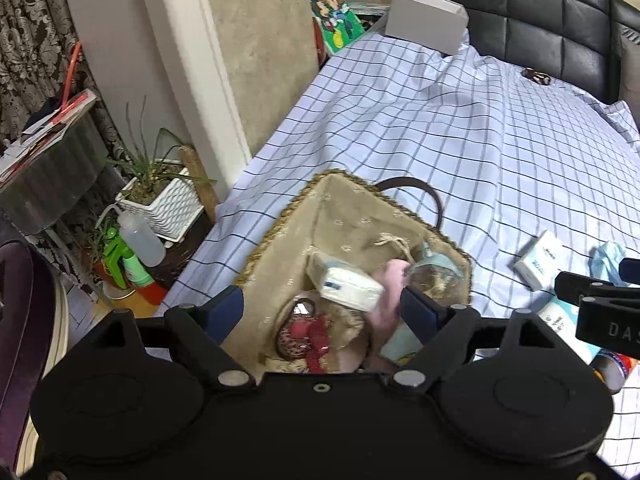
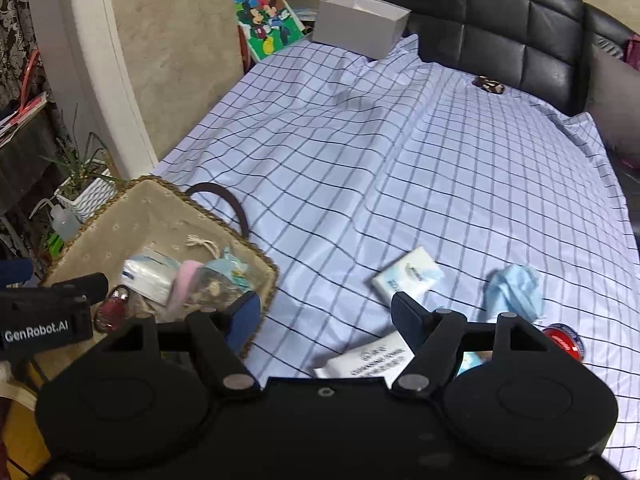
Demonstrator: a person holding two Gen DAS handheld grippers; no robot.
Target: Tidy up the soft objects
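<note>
A woven basket [image 1: 280,236] with beige lining stands at the near left edge of the checked bedsheet [image 1: 460,152]. Inside lie a white tissue pack [image 1: 352,286], a pink cloth [image 1: 390,280], a clear pouch with blue trim [image 1: 434,272] and a red trinket [image 1: 308,336]. My left gripper [image 1: 324,308] hovers open over the basket, its pads clear of the pack. My right gripper [image 2: 326,320] stands open above the sheet with nothing between its fingers. Just below it lies a white wipes pack [image 2: 364,362]. Beyond are a small tissue pack [image 2: 408,276] and a crumpled blue face mask [image 2: 514,290].
A red-lidded can [image 2: 564,344] lies at the near right. A white box [image 2: 360,26] and a small dark item [image 2: 488,84] sit by the black headboard [image 2: 500,20]. Potted plants [image 1: 160,188] and a spray bottle [image 1: 140,236] stand on the floor at left.
</note>
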